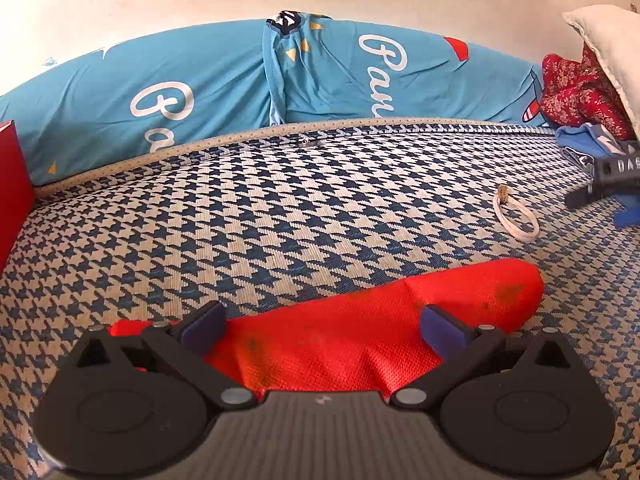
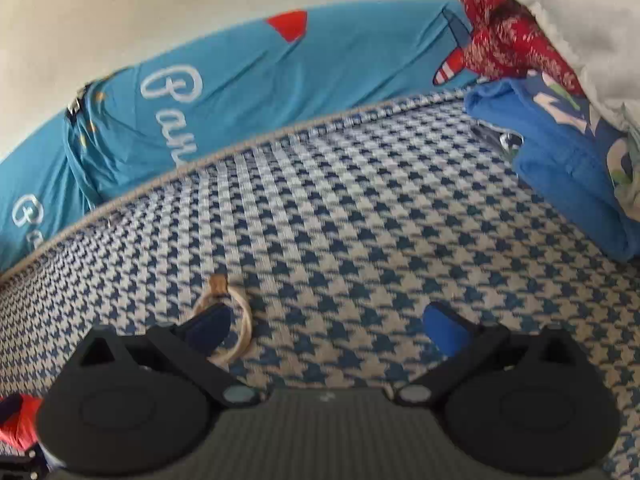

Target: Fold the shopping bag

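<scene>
surface: houndstooth mat (image 1: 320, 200) | left tool (image 1: 324, 330), right tool (image 2: 326, 328): both wide apart, empty

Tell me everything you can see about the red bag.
The red bag is a woven, mesh-like fabric, bright orange-red with a few dark smudges. It lies bunched in a long, rounded, rumpled shape on the houndstooth mat, between the open left gripper fingers; contact is unclear. A sliver shows at the right wrist view's lower left.
</scene>
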The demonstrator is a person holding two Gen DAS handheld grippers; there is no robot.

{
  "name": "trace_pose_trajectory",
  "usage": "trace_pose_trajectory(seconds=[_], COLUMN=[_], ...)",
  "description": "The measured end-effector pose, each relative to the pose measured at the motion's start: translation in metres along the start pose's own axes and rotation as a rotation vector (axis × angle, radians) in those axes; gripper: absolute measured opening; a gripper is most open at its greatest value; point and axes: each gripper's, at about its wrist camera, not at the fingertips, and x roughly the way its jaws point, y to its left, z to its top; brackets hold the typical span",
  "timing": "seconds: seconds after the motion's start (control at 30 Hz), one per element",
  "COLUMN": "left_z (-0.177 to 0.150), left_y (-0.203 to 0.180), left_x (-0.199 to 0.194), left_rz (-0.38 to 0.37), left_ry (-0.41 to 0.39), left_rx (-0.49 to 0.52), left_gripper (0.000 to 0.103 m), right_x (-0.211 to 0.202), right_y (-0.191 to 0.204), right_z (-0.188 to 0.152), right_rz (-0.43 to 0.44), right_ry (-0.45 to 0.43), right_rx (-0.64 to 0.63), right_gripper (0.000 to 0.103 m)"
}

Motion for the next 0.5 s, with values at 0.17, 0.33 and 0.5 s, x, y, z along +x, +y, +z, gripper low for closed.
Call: trace_pose_trajectory(seconds=[0.17,0.33,0.5], left_z=[-0.002,-0.001,-0.001], left_y=[-0.001,0.001,0.002], left_x=[-0.002,-0.001,0.0], left_rz=[0.005,0.001,-0.003], left_ry=[-0.001,-0.004,-0.004], left_rx=[-0.006,-0.001,-0.001], left_gripper=[0.103,0.103,0.103], right_x=[0.014,0.022,0.03], right_y=[-0.001,0.008,0.034], right_z=[-0.002,0.006,0.006], right_rz=[0.018,0.018,-0.067], right_ry=[0.092,0.051,0.017], right_rx=[0.034,-0.012,-0.155], right_gripper=[0.089,0.069,0.07])
